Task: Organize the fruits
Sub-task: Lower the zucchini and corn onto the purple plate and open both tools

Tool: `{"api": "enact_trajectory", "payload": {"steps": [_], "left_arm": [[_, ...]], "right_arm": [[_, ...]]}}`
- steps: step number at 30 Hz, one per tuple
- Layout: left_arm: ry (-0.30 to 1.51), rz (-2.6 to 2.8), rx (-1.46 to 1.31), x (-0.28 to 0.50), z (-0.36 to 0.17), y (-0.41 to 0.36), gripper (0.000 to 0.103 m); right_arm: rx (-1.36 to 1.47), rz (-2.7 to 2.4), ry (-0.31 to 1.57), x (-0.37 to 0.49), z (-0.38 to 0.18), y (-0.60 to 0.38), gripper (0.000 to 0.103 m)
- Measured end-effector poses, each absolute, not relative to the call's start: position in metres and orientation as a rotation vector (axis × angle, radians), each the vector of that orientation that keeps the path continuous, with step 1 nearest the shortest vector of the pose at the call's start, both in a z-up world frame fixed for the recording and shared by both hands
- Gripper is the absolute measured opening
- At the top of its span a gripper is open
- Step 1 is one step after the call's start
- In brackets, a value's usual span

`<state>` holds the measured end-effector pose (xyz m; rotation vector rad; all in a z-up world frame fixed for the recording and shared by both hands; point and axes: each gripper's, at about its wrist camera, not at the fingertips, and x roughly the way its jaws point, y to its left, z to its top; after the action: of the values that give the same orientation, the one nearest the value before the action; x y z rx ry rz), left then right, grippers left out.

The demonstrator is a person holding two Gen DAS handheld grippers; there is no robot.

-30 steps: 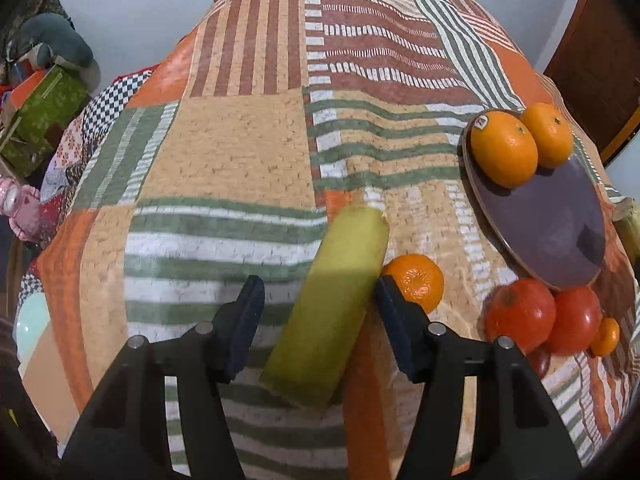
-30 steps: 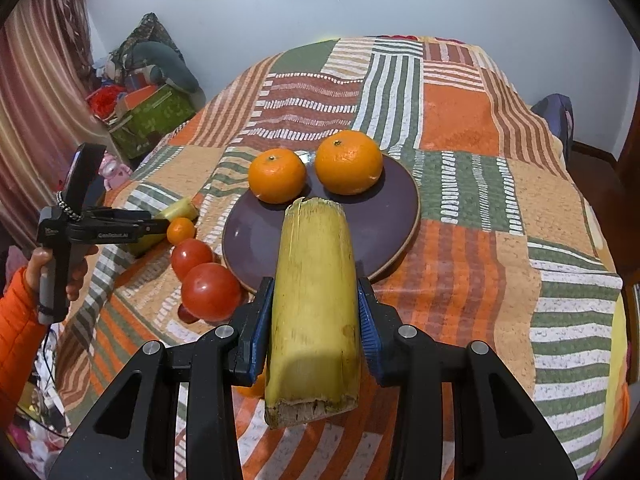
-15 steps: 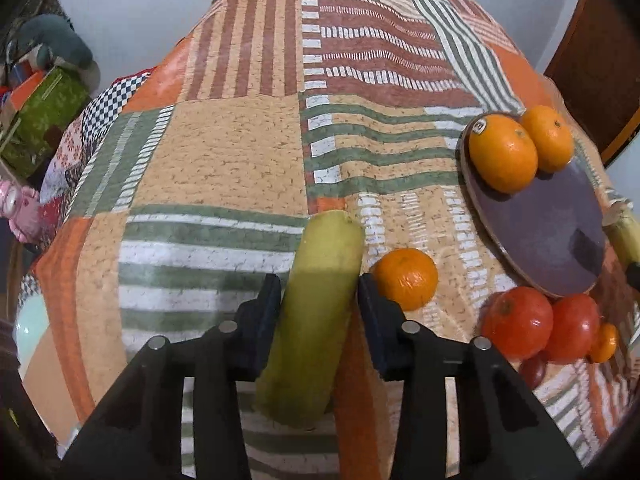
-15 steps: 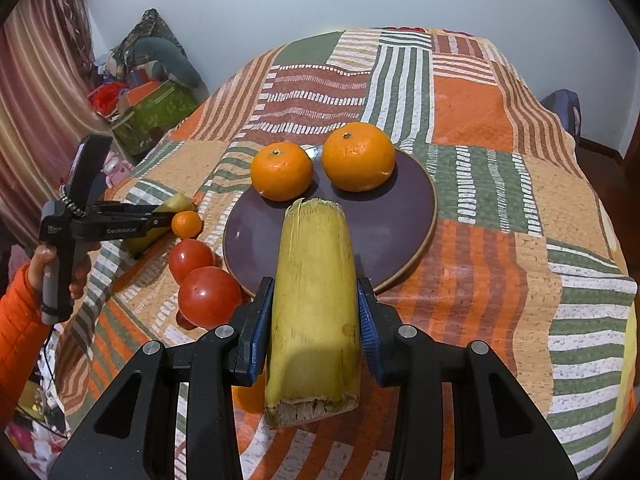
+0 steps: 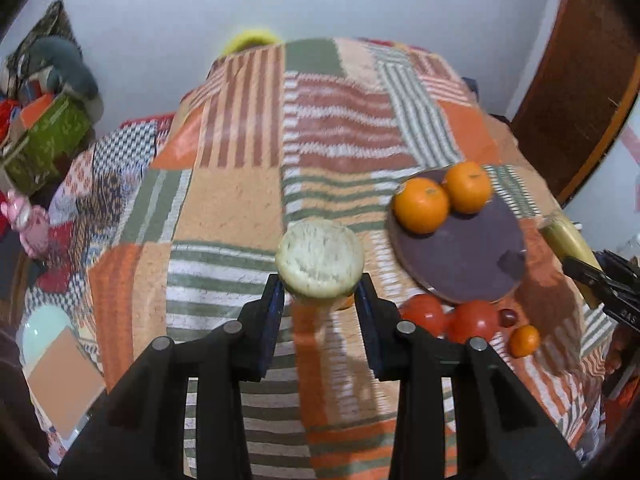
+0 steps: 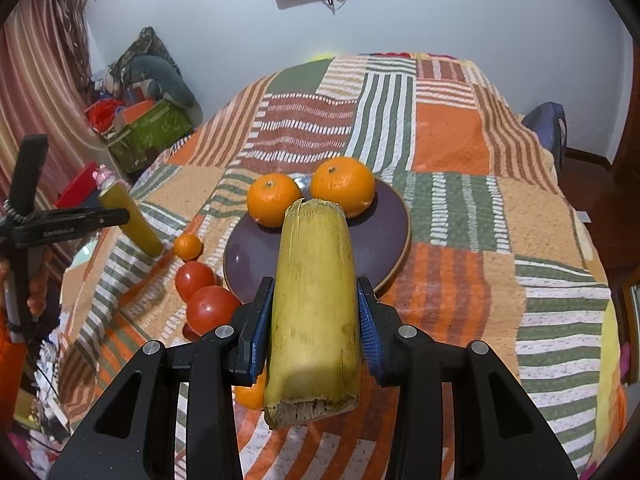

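My left gripper [image 5: 320, 300] is shut on a green-yellow sugarcane piece [image 5: 319, 257], lifted off the bed with its cut end facing the camera; it also shows in the right wrist view [image 6: 130, 220]. My right gripper [image 6: 316, 316] is shut on a yellow sugarcane piece [image 6: 314, 304], held above the near rim of the purple plate [image 6: 376, 248]. Two oranges [image 6: 273, 199] [image 6: 343, 186] sit at the plate's far side. Two tomatoes [image 6: 195, 280] [image 6: 212, 309] and a small mandarin [image 6: 188, 246] lie left of the plate.
Everything lies on a patchwork bedspread [image 6: 452, 140]. Another mandarin [image 6: 250, 394] lies under my right gripper. A green box [image 6: 150, 134] and clutter stand off the bed's left side. A wooden door [image 5: 576, 80] is at the right in the left wrist view.
My left gripper has shut on the green-yellow sugarcane piece and lifted it off the bedspread, tilting it up. My right gripper has stayed shut on its piece, nearly still.
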<state>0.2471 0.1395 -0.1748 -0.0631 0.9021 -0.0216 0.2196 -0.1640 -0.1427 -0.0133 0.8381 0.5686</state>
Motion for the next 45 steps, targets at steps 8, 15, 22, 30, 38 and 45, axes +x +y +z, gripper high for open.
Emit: {"api": "enact_trajectory", "payload": {"steps": [8,15,22,30,38,45], "left_arm": [[0.860,-0.107,-0.042,0.245,-0.152,0.098,0.036],[0.857,-0.191,-0.031,0.252,-0.152,0.059,0.036],[0.888,-0.263,-0.014,0.264,-0.164,0.025,0.036],[0.906,-0.322,-0.058,0.281,-0.180,0.009,0.036],[0.961,-0.304,-0.127,0.314,-0.208,0.020,0.036],[0.959,-0.309,-0.193,0.332,-0.212,0.032,0.036]], "right_arm": [[-0.006,0.567,0.776,0.215,-0.121,-0.167,0.036],[-0.005,0.575,0.755,0.215,-0.116,-0.166,0.036],[-0.006,0.574,0.760,0.223,-0.122,-0.162,0.036],[-0.024,0.577,0.805,0.236,-0.141,-0.153,0.036],[-0.059,0.586,0.853,0.255,-0.161,-0.135,0.036],[-0.120,0.622,0.890,0.270,-0.177,-0.116,0.036]]}}
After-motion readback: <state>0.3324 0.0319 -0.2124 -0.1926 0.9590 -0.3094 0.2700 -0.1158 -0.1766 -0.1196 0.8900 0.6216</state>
